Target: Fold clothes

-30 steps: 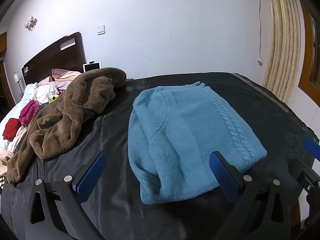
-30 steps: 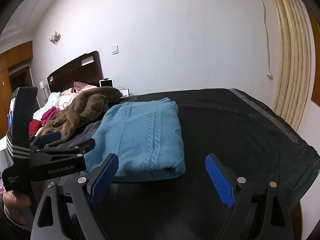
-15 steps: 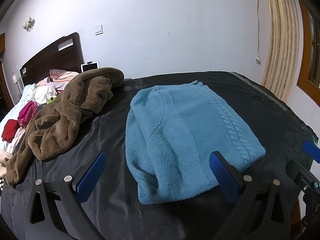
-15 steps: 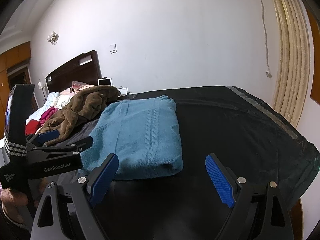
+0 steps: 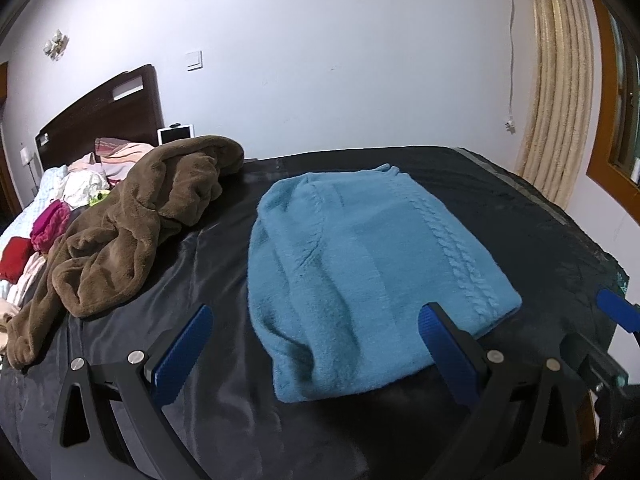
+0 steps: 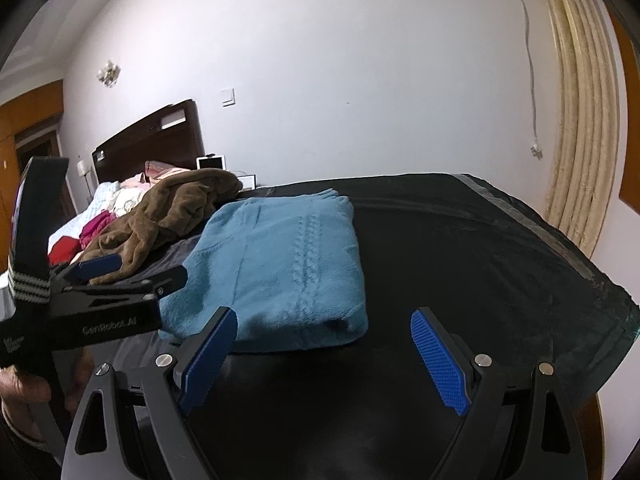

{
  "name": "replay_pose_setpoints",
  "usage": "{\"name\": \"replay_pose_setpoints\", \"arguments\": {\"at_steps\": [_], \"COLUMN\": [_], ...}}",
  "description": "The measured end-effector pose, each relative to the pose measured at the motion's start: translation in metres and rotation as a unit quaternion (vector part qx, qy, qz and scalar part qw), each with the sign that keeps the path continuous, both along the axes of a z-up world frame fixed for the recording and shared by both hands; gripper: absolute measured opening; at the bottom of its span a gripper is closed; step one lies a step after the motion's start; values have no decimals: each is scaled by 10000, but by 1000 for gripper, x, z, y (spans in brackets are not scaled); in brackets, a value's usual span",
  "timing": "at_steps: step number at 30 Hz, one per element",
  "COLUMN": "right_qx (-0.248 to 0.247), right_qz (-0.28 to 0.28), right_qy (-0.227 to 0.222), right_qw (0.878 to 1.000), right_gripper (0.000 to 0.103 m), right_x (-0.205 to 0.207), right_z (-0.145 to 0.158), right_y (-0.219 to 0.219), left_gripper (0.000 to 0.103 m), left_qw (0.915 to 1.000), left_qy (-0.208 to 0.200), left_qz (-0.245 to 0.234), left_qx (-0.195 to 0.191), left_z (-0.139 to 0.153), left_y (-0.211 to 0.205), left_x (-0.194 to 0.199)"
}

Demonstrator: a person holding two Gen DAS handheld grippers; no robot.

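Note:
A folded blue knit sweater lies flat on the black cloth-covered surface. A crumpled brown fleece garment lies to its left, apart from it. My left gripper hovers just before the sweater's near edge, open, its blue pads wide apart and touching nothing. In the right wrist view the sweater sits ahead and to the left of my right gripper, which is open over bare black cloth. The left gripper shows there at the left, held by a hand.
A pile of mixed clothes covers the bed by the dark headboard at far left. A cream curtain hangs at the right. The black surface drops off at its right edge. Bare cloth lies right of the sweater.

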State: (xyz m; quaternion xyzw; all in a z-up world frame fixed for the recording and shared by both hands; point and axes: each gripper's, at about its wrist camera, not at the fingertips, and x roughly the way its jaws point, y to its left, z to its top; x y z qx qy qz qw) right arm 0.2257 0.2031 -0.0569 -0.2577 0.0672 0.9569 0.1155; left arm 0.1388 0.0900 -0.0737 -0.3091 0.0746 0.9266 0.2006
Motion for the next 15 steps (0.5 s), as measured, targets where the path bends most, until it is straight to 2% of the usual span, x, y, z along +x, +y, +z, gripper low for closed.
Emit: {"name": "replay_pose_setpoints", "arguments": {"at_steps": [8, 11, 15], "right_qx": [-22, -126, -548], "right_qz": [-32, -54, -4], "right_qy": [43, -12, 11], "right_qw": [10000, 9999, 9985], "right_gripper": [91, 91, 91], "right_x": [1, -5, -16], "right_z": [0, -2, 0], "right_y": [5, 16, 40], "left_gripper": [103, 103, 103], "left_qw": [9999, 9993, 9967], "left_qy": [78, -162, -486], "left_qz": [104, 185, 227], "left_qx": [68, 283, 609], "left_z": [7, 8, 10], "left_y": [-16, -34, -55], "left_x": [-4, -19, -41]}}
